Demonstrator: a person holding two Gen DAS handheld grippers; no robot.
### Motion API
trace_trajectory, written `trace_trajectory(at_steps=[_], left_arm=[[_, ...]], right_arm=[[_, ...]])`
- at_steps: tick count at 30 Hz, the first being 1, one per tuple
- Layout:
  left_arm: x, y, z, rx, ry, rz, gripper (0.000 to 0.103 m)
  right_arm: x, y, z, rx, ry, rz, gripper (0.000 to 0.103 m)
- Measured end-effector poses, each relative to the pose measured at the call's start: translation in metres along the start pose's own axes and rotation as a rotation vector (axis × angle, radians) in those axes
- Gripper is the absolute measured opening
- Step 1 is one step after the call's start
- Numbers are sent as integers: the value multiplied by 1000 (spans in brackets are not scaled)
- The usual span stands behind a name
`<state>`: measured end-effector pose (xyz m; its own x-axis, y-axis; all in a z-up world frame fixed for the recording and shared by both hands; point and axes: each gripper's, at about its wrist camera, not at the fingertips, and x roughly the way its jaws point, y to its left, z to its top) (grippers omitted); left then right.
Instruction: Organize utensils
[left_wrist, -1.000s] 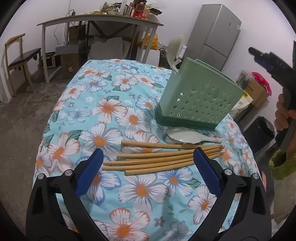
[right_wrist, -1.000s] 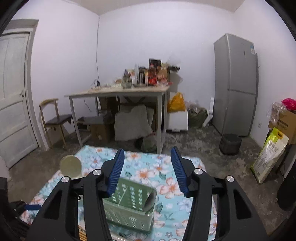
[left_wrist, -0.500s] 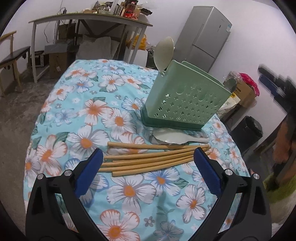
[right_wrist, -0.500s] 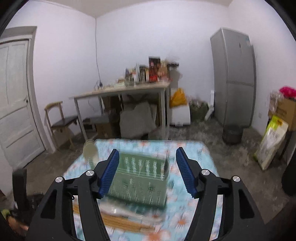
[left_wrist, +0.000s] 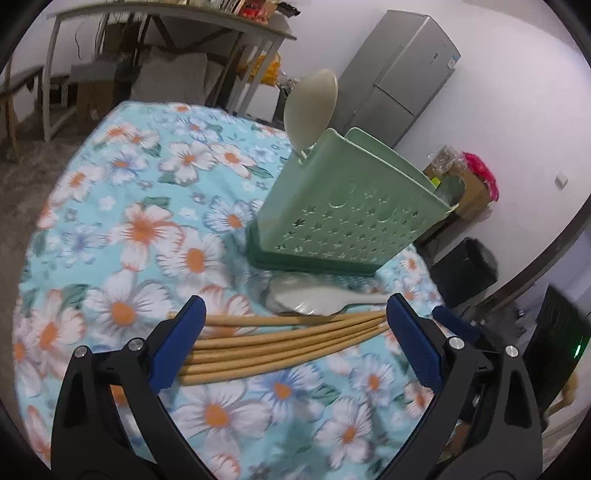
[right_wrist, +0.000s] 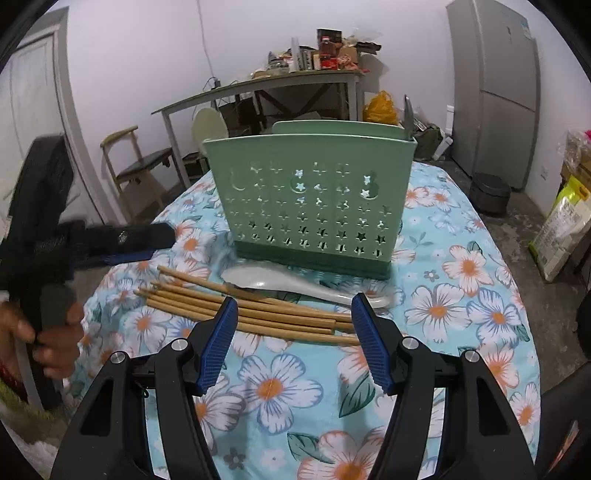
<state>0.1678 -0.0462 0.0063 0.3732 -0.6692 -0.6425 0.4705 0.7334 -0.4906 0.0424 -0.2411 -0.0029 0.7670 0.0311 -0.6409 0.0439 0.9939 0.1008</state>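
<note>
One pale spoon (left_wrist: 311, 107) stands in the perforated green plastic caddy (right_wrist: 314, 199); wooden chopsticks (right_wrist: 251, 306) and white spoon (right_wrist: 295, 286) lie before it. Both tools (left_wrist: 295, 332) (right_wrist: 293, 332) apart, empty.

Black grippers' fingers (right_wrist: 218, 343) wear ribbed blue pads, silver screws.

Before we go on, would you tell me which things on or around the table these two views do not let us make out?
- Inside of the green holder: both views; its own front wall hides it, so what else it holds is unknown.
- Chopsticks: both views; gripper fingers cover parts and they overlap, so the count is unsure.
- Right gripper: left wrist view; the left gripper's finger hides most of it.
- Items on the far table: right wrist view; too small.
</note>
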Motion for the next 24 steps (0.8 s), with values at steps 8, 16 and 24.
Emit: trace_trajectory(at_steps=[8,16,24], left_arm=[[51,36,15,-291,162,-114,65],[77,49,25,-385,241,-74,55],[90,55,29,-429,288,-119,43]], right_arm=[[-4,-15,0,39,-11,27,62],[-4,-24,-5,66,-4,37,62],[1,-24,-4,73,6,56,62]])
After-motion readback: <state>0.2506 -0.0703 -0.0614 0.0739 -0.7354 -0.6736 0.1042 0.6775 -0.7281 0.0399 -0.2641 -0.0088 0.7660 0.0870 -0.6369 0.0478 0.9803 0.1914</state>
